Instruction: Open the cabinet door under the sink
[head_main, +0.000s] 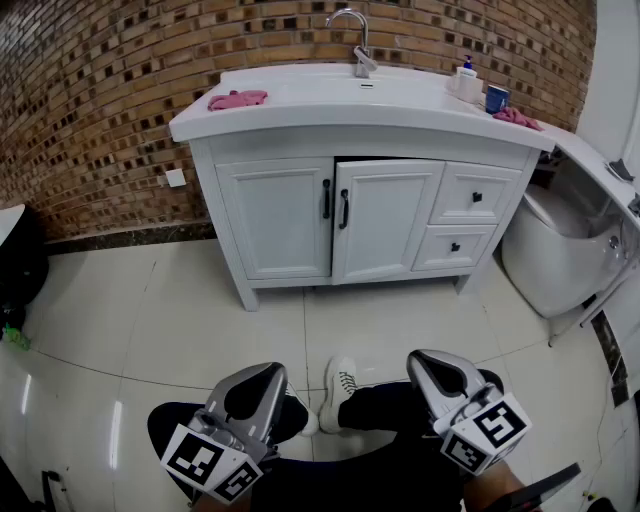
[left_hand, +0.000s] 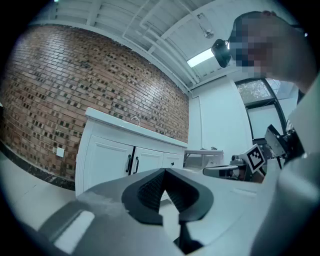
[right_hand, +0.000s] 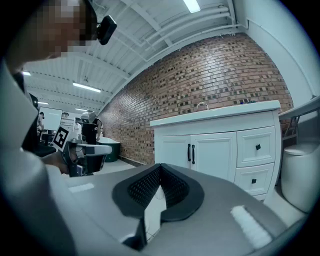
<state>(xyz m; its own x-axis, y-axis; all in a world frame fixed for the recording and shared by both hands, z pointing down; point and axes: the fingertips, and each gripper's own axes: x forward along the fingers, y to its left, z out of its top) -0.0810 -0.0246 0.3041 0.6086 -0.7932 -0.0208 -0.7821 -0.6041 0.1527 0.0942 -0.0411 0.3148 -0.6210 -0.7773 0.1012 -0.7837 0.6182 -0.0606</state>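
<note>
Closed and empty, the left gripper (head_main: 262, 374) and the right gripper (head_main: 431, 360) hung low, well apart from the slightly ajar cabinet door (head_main: 388, 222) under the sink (head_main: 400, 100), so I judged the reach not yet begun: one had to go forward and open its jaws at the black handle (head_main: 345, 208).

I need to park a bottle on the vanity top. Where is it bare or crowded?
Bare: the countertop front strip from the left pink cloth to the blue cup. Crowded: the right end, around the soap bottle and the right pink cloth.
</note>
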